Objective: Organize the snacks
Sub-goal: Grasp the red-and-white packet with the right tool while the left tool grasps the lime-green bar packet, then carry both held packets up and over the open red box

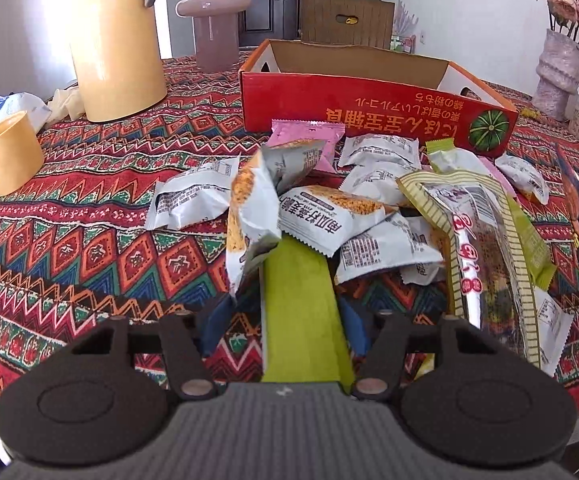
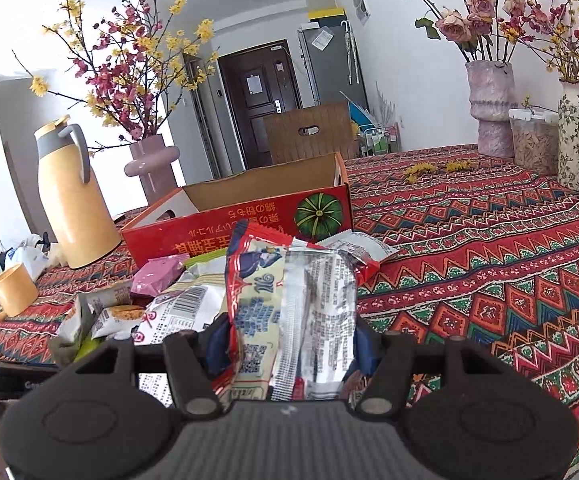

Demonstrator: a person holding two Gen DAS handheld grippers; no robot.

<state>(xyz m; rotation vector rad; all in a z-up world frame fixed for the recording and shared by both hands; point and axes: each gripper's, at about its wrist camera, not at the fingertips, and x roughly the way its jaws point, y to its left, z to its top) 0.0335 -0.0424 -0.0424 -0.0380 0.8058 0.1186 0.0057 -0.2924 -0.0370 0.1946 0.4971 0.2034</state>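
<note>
Both tools loaded. Left tool (image 1: 285, 320) is clenched on a flat green packet (image 1: 303, 312), which runs up between its fingers and slides under the heap of snack packets (image 1: 329, 216) on the patterned desk (image 1: 69, 220). Right tool (image 2: 289, 344) is grasping a red-edged foil packet (image 2: 293, 300), held upright and crumpled at the waist, lifted clear of the cloth. The red cardboard box (image 2: 241, 220) stands open-topped just behind the heap in both views; its interior looks bare from here, though the floor of it is hidden by the near wall. Likely step: carry each packet over the near wall and set it inside. Judgement for doing it well: raise the green packet first so it draws free of the white packets (image 1: 329, 220) lying over its far end, otherwise they may drag along or spill. Clear the box's front wall with height to spare, then let go low inside, laying packets flat and side by side. Yellow jug (image 1: 117, 40) and mug (image 1: 7, 156) sit off to the left, well apart from the path.
</note>
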